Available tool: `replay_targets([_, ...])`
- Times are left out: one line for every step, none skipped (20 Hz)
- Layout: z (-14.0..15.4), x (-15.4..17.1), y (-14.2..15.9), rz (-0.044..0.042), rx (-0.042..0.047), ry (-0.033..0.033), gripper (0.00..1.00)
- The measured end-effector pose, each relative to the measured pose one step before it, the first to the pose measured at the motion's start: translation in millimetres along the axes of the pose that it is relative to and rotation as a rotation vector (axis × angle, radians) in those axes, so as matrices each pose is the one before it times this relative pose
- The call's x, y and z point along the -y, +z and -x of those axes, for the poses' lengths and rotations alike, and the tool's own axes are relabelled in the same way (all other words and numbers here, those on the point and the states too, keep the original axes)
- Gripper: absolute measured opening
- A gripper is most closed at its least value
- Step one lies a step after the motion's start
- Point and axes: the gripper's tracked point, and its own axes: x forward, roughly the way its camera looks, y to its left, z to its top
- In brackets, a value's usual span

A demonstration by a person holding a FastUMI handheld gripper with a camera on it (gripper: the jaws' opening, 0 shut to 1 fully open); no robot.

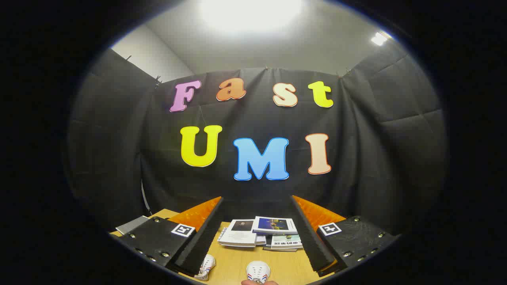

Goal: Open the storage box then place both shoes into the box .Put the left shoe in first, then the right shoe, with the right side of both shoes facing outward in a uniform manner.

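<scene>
- Wooden table [237,261] against black cloth wall, lit from above.
- Gripper [255,221] held above table, fingers [204,229] spread wide, gripping nothing.
- Two white shoes: one shoe [206,267] by left finger, other shoe [258,271] between fingers.
- Stack of booklets [259,233] just ahead, between fingers.

On the table [233,263], 2 shoes are seen between the spread fingers of the gripper [253,229], the left shoe [206,267] beside the left finger and the right shoe [258,272] nearer the middle, with a stack of booklets [257,233] lying beyond them toward the wall.
</scene>
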Motion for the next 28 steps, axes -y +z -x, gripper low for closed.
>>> replay_targets([0.18,-4.15,1.80,-0.00183,0.00272,0.00182,0.98])
replay_targets([-0.05,-3.87,1.33,-0.00196,-0.00143,0.00171,0.98])
replay_targets([1.16,-3.44,0.48,-0.00363,0.00070,0.00180,0.98])
replay_targets([0.21,-2.81,1.07,-0.00471,0.00223,0.00040,0.98])
replay_targets([-0.07,-2.60,-0.62,-0.00358,0.00157,0.00066,0.98])
replay_targets([-0.90,-3.23,-0.25,-0.00105,0.00201,0.00157,0.98])
replay_targets([-0.27,-2.20,-2.39,0.00356,-0.00571,-0.00046,0.98])
replay_targets([-0.28,-1.31,-2.44,0.00765,-0.00460,-0.00018,0.98])
replay_targets([-0.77,-2.27,0.98,0.00174,0.00422,0.00412,0.98])
replay_targets([-0.01,-2.12,1.75,0.00076,0.00875,0.00228,0.98])
replay_targets([-1.78,0.90,-0.75,0.00364,0.00183,-0.00472,0.98])
replay_targets([-0.57,-0.49,-2.06,0.00038,-0.00261,0.00067,0.98])
replay_targets([-1.23,-1.99,-1.78,-0.00389,-0.00312,-0.00049,0.98])
replay_targets([-1.73,-1.21,-0.05,-0.00685,0.00099,0.00145,0.98])
replay_targets([-1.35,-0.65,-0.58,-0.00624,-0.00104,0.00179,0.98])
replay_targets([-2.14,0.26,-0.17,-0.00485,0.00068,-0.00158,0.98])
replay_targets([-1.60,0.97,-0.83,-0.00512,-0.00008,-0.00193,0.98])
replay_targets([-1.68,-0.06,-0.85,-0.00501,0.00007,-0.00067,0.98])
replay_targets([-2.64,0.26,-2.63,-0.00507,-0.00240,-0.00013,0.98])
replay_targets([-2.14,0.09,-2.33,-0.00180,-0.00525,-0.00062,0.98])
replay_targets([-3.23,0.25,-5.90,-0.00329,-0.00862,0.00010,0.98])
replay_targets([-2.80,-0.80,-5.03,-0.00569,-0.00962,0.00335,0.98])
replay_targets([-3.53,-1.76,-5.04,-0.00422,-0.00890,0.00511,0.98])
replay_targets([-3.98,-3.33,-5.23,-0.00484,-0.00932,0.01385,0.98])
replay_targets([-3.83,-3.11,-5.77,-0.00453,-0.00779,0.00959,0.98])
replay_targets([-4.20,-1.11,-5.42,-0.00406,-0.00992,0.00516,0.98])
replay_targets([-4.57,-3.50,-7.95,-0.00762,-0.01236,0.01407,0.98])
replay_targets([-4.43,-6.34,-7.84,-0.01452,-0.01425,0.02431,0.98])
